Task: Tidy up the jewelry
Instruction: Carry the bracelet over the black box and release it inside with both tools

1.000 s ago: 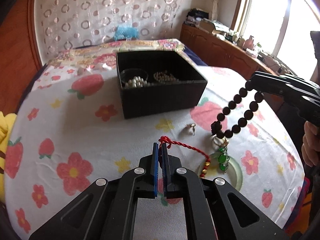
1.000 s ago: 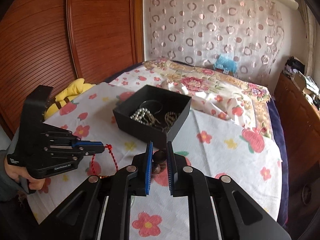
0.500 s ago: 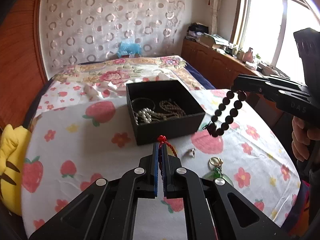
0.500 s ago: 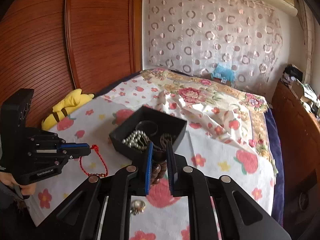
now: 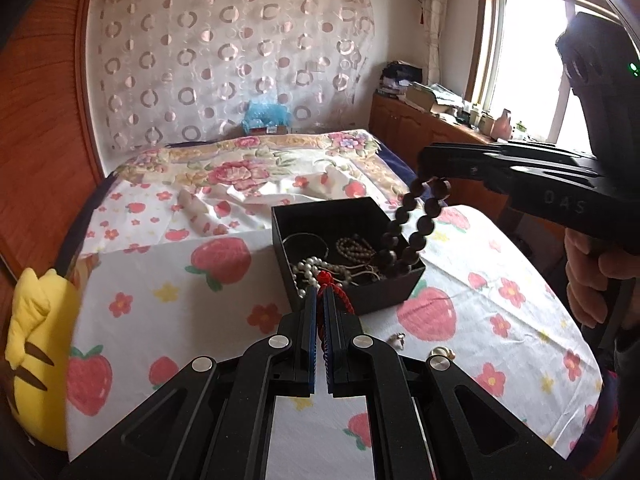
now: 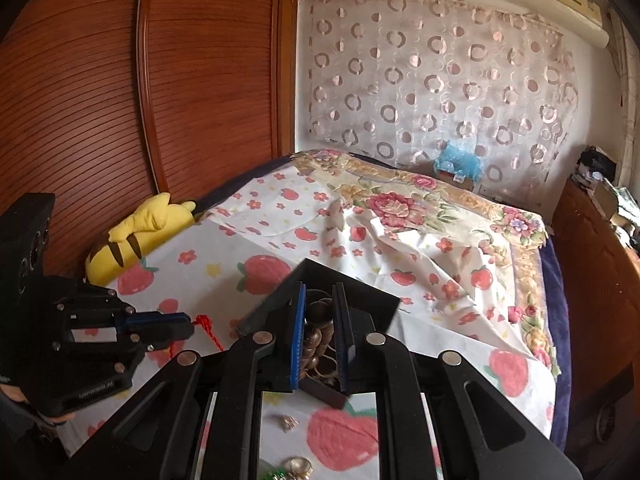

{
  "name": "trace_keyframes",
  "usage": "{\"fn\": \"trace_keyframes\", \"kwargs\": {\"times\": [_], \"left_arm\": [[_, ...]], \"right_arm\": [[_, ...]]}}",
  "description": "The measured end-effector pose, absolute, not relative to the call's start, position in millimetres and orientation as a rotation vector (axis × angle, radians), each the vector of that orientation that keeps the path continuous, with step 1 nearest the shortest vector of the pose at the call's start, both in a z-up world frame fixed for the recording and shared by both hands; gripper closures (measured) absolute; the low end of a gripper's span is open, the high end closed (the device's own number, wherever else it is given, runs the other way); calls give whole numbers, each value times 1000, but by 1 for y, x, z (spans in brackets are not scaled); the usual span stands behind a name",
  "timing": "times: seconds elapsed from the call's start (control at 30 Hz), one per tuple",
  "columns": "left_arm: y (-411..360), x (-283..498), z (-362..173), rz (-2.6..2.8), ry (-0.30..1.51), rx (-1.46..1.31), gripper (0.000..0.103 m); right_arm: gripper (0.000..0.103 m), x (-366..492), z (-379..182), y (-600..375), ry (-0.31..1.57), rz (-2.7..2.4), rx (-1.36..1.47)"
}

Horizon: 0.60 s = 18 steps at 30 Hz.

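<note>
So both grippers had something in them at this point. The left gripper (image 5: 320,300) was clamped tight on a twisted red cord (image 5: 325,280), the knotted end poking up between its blue pads (image 5: 310,320), with the rest of the cord trailing down under the fingers. From the right wrist view you could see the same left gripper (image 6: 188,326) off to the side with the cord (image 6: 208,328) dangling from its tip.

The right gripper (image 6: 320,320) was closed on a bracelet of big dark round wooden beads (image 6: 318,330), pinched at its top. In the left wrist view the bracelet (image 5: 416,228) hung as a loop from the right gripper (image 5: 430,178), its lower end dipping into the open black square box (image 5: 384,294), down at the near right corner.

That box sat on a white cloth with strawberries and flowers (image 5: 168,280), and it already had a white pearl string (image 5: 308,270), a smaller brownish bead strand (image 5: 354,246) and a thin dark bangle (image 5: 306,242) inside.

On the cloth in front of the box were a small silvery ring-like piece (image 5: 396,338) and a gold-coloured ring (image 6: 299,465). A yellow plush toy (image 6: 140,232) lay at the cloth's edge by the brown slatted wooden panels (image 6: 120,100).
</note>
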<state>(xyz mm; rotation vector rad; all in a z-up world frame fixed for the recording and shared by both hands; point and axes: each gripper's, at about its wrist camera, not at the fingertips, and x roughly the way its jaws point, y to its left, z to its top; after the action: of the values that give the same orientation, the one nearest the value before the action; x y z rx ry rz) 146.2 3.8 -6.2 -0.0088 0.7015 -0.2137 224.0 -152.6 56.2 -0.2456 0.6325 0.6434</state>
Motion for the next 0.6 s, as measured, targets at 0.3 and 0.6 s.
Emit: {"fn": "trace_keyframes", "kwargs": {"times": [0.3, 0.6], "left_arm": [[10, 156, 4, -195, 686, 8, 101], [8, 171, 10, -189, 681, 17, 101]], "right_arm": [[88, 245, 42, -130, 674, 669, -215], [82, 267, 9, -146, 778, 645, -170]]}}
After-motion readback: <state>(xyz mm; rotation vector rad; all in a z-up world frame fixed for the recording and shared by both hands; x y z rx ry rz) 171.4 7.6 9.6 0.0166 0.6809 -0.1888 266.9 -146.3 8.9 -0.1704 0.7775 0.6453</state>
